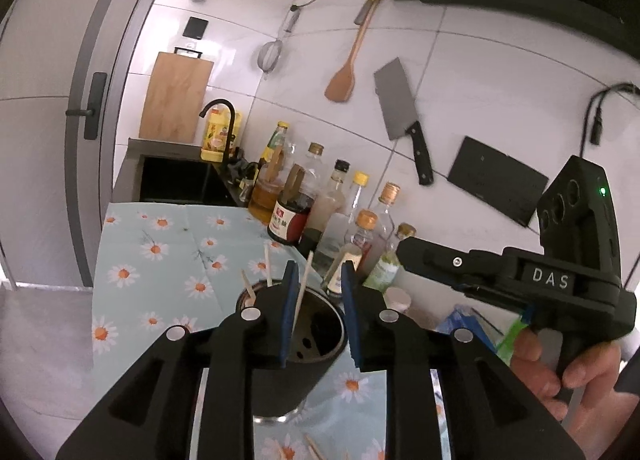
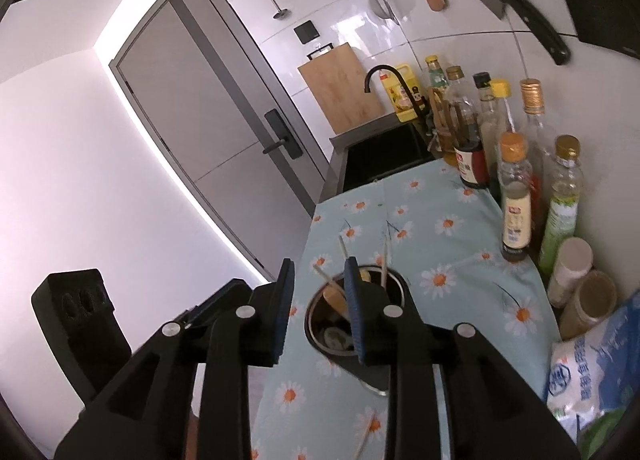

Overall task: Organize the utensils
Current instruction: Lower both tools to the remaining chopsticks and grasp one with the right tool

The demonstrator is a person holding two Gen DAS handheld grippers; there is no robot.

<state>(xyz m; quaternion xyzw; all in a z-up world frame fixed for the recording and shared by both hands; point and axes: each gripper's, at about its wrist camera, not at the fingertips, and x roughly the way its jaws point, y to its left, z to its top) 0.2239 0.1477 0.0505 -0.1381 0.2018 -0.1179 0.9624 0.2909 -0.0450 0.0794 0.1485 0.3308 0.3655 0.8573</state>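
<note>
A dark metal utensil holder (image 1: 316, 336) stands on the daisy-print tablecloth (image 1: 168, 252) with several chopsticks (image 1: 302, 288) sticking out of it. My left gripper (image 1: 318, 314) is open and empty, just above the holder's rim. In the right wrist view the holder (image 2: 320, 324) holds chopsticks (image 2: 385, 260) and a wooden spoon (image 2: 334, 298). My right gripper (image 2: 318, 310) is open and empty, above the holder's left side. The right gripper also shows in the left wrist view (image 1: 404, 250), to the right. Loose chopsticks (image 2: 366, 436) lie on the cloth near the front.
A row of sauce and oil bottles (image 1: 332, 199) lines the wall. A black sink (image 1: 176, 179) and faucet (image 1: 224, 119) are at the far end. A cleaver (image 1: 400, 111), spatula (image 1: 344, 75), strainer (image 1: 270, 53) hang on the tiles. Jars (image 2: 572, 264) and bags (image 2: 588, 372) sit right.
</note>
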